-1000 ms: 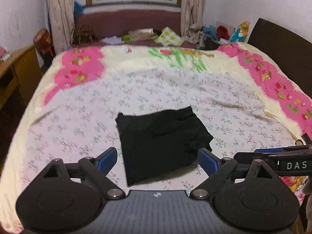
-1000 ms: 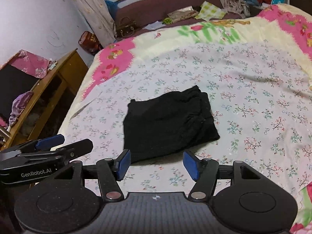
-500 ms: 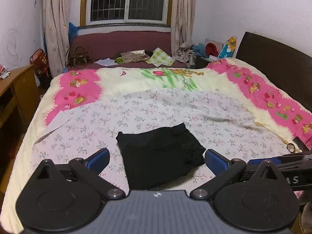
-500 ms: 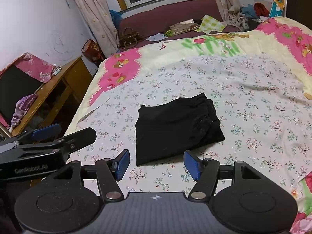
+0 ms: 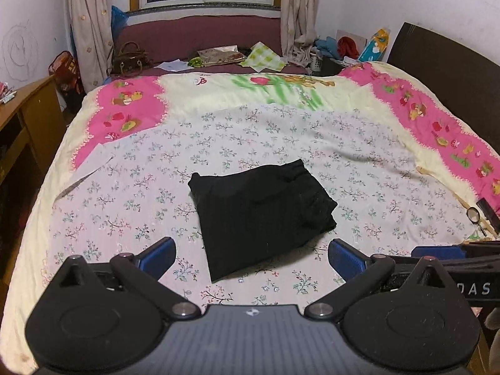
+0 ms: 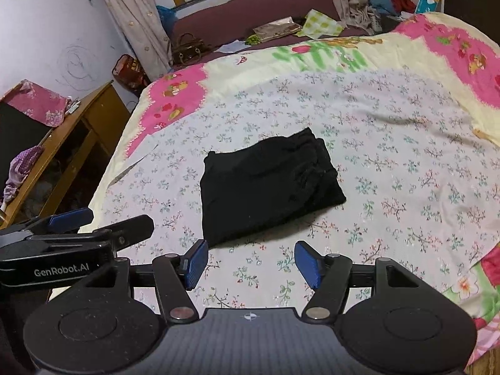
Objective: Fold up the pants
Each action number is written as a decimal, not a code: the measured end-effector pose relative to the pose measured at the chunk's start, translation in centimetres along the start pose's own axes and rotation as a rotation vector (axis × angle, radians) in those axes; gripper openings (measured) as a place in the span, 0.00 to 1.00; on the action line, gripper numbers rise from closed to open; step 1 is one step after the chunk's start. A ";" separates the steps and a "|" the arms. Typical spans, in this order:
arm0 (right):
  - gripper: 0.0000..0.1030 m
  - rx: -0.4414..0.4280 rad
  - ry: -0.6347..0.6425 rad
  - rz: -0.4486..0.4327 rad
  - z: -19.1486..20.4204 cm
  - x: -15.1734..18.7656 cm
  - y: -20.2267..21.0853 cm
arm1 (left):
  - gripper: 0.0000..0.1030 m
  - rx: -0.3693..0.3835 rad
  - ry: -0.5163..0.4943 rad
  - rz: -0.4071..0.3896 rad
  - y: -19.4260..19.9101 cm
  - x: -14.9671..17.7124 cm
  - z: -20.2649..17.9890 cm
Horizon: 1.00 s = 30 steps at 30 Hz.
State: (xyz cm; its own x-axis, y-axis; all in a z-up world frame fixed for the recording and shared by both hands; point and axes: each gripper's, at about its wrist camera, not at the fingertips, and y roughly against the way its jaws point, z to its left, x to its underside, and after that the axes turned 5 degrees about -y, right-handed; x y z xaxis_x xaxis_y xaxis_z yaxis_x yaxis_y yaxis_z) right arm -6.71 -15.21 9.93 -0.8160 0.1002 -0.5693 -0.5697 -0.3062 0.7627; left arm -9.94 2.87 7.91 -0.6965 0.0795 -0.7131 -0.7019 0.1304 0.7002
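The black pants (image 5: 259, 212) lie folded into a compact rectangle on the floral bedsheet (image 5: 281, 137); they also show in the right wrist view (image 6: 265, 184). My left gripper (image 5: 250, 254) is open and empty, held above the bed just short of the pants' near edge. My right gripper (image 6: 250, 261) is open and empty, also short of the pants. The right gripper shows at the right edge of the left wrist view (image 5: 437, 253), and the left gripper at the left of the right wrist view (image 6: 72, 225).
A wooden desk (image 6: 62, 143) stands left of the bed. A dark headboard (image 5: 450, 72) is on the right. A maroon bench (image 5: 203, 37) with bags and papers sits under the window. Small items (image 5: 481, 215) lie at the bed's right edge.
Both grippers have pulled back and up from the pants, which look smaller and farther away. The pants have not moved. Both grippers stay open.
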 end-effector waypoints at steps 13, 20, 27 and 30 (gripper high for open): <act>0.48 0.021 0.006 0.018 0.3 0.8 0.1 | 1.00 -0.010 -0.021 0.034 0.2 0.7 -0.3; 0.48 0.022 0.005 0.027 0.3 0.8 0.2 | 1.00 -0.012 -0.019 0.032 0.3 0.8 -0.1; 0.48 0.017 0.004 0.035 0.3 0.7 0.0 | 1.00 -0.020 -0.017 0.035 0.4 0.9 -0.1; 0.48 0.019 0.005 0.040 0.3 0.8 -0.1 | 1.00 -0.009 -0.006 0.051 0.1 1.0 0.2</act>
State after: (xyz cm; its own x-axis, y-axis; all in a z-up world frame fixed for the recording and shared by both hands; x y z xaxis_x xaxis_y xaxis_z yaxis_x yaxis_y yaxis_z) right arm -7.35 -14.86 9.50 -0.8377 0.0831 -0.5398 -0.5384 -0.2918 0.7906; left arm -10.70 3.13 7.28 -0.7307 0.0919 -0.6765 -0.6666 0.1176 0.7360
